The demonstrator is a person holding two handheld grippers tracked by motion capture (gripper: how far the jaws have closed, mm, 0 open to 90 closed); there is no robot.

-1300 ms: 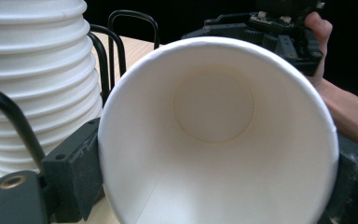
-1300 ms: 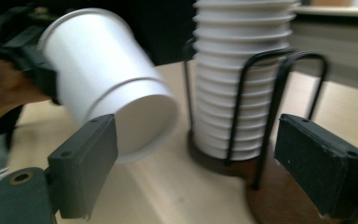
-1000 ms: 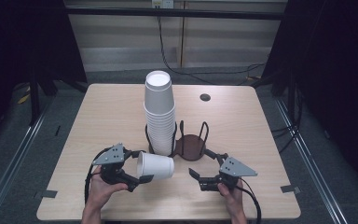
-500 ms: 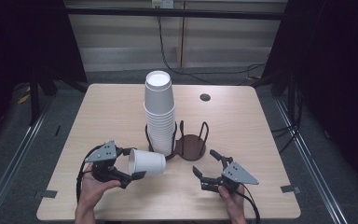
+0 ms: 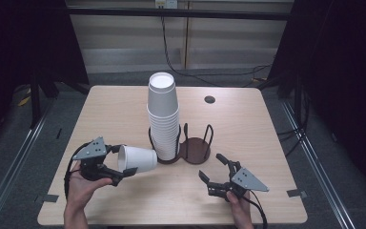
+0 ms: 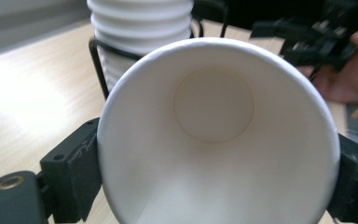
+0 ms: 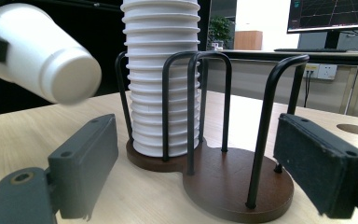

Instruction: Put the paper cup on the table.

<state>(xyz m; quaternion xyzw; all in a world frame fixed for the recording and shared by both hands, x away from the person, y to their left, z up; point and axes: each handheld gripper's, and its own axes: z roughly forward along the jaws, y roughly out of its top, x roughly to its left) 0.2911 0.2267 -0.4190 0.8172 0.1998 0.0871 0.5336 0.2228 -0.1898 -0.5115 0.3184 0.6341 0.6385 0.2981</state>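
Presently: single white cup, long axis near horizontal, base toward the cup stack, mouth toward the left gripper clamping its rim, just left of the stack. Right gripper, jaws wide apart, nothing between, facing the wire holder.

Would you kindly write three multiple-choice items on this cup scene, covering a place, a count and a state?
1. Where does the tall cup stack stand?
A. In the holder's left ring
B. In its right ring
C. Beside the holder on the bare table

2. How many rings does the holder have?
A. One
B. Two
C. Four

3. How are the right tongs?
A. Shut on a cup
B. Shut on the holder
C. Open, holding nothing

Answers: 1 A, the high view shows the stack inside the left ring. 2 B, two joined round bases show. 3 C, the jaws stand apart; the single cup sits in the left tongs.
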